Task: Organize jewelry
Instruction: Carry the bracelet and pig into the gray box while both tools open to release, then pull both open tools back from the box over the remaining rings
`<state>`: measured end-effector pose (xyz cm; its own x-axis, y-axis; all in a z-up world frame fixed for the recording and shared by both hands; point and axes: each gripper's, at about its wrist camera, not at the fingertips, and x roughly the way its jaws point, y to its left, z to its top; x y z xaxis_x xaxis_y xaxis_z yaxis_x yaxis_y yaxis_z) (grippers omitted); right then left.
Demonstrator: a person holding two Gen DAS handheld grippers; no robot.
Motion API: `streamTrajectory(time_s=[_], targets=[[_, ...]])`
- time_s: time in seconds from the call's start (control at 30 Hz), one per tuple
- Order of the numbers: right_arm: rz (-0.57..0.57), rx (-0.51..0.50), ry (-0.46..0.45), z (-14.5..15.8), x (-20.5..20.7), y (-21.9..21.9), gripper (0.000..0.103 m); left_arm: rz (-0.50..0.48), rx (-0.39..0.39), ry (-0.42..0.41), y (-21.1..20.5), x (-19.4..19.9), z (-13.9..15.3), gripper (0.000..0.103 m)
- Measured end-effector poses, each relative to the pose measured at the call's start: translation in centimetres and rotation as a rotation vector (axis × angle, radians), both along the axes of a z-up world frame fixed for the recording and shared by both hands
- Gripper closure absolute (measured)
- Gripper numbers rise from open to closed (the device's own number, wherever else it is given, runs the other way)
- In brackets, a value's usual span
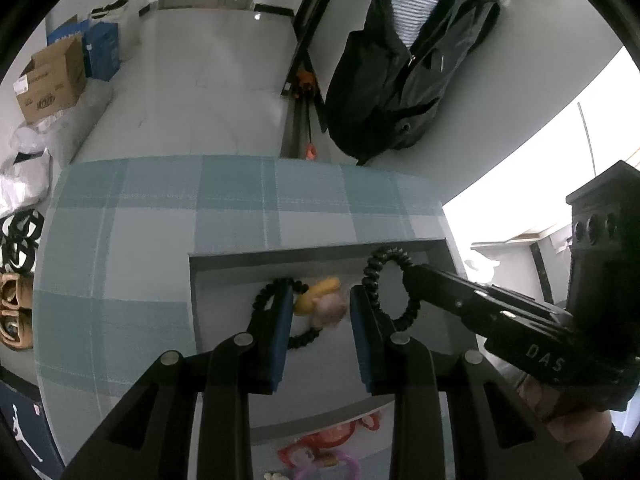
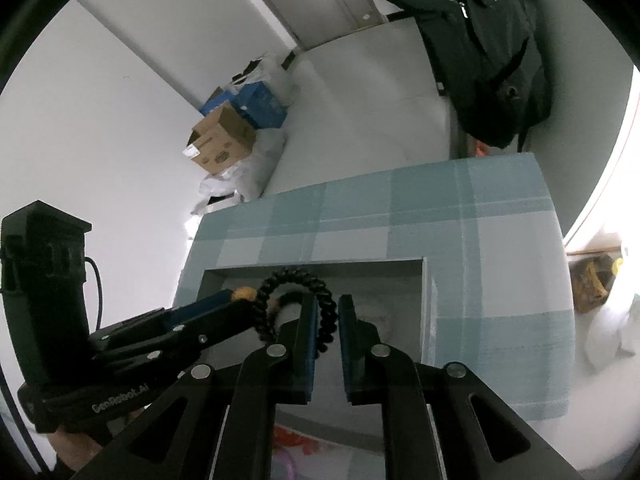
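Okay, our left gripper [image 1: 320,300] stood partly open astride the doll hair tie [image 1: 320,304], not gripping. Our right gripper [image 2: 328,312], nearly shut, pinched the black coil hair tie [image 2: 296,276] over the tray [image 2: 424,280].

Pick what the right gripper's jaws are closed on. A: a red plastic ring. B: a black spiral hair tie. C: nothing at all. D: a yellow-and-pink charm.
B: the right gripper pinches the black spiral hair tie by its rim above the grey open box, while the yellow-and-pink charm lies between the left gripper's jaws.
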<state>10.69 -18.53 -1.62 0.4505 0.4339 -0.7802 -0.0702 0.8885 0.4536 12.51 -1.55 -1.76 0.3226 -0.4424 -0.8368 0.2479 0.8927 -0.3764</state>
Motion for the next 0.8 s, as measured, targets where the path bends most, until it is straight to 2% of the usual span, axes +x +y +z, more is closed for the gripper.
streamTrajectory(time_s=[0.03,0.07,0.1,0.13,0.27,0.37,0.53,0.7,0.8], targets=[[0.002,-0.001,-0.003,0.1,0.0,0.0,0.09,-0.001,-0.003,0.004,0.1,0.0,-0.1,0.072],[0.001,-0.002,-0.006,0.2,-0.1,0.0,0.082,-0.001,-0.003,0.0,0.1,-0.1,-0.1,0.058],[0.0,0.001,-0.012,0.3,-0.1,-0.1,0.069,0.001,0.001,-0.008,0.2,-0.2,-0.1,0.04],[-0.005,0.009,-0.021,0.5,-0.3,-0.2,0.061,0.007,0.003,-0.026,0.4,-0.4,0.1,0.036],[-0.004,0.029,-0.048,1.1,-0.8,-0.6,0.061,0.013,0.005,-0.059,0.6,-0.9,0.6,0.036],[0.001,0.018,-0.078,1.6,-1.3,-0.7,0.052,0.022,0.024,-0.077,0.9,-1.4,0.7,0.036],[-0.019,0.026,-0.095,2.0,-1.7,-1.2,0.05,0.033,0.056,-0.116,0.9,-2.5,1.4,0.036],[-0.034,0.04,-0.129,2.9,-2.5,-1.9,0.043,0.046,0.088,-0.156,1.0,-3.5,1.9,0.036],[-0.045,0.04,-0.156,3.4,-3.2,-2.4,0.035,0.065,0.093,-0.161,1.6,-4.3,2.1,0.036]])
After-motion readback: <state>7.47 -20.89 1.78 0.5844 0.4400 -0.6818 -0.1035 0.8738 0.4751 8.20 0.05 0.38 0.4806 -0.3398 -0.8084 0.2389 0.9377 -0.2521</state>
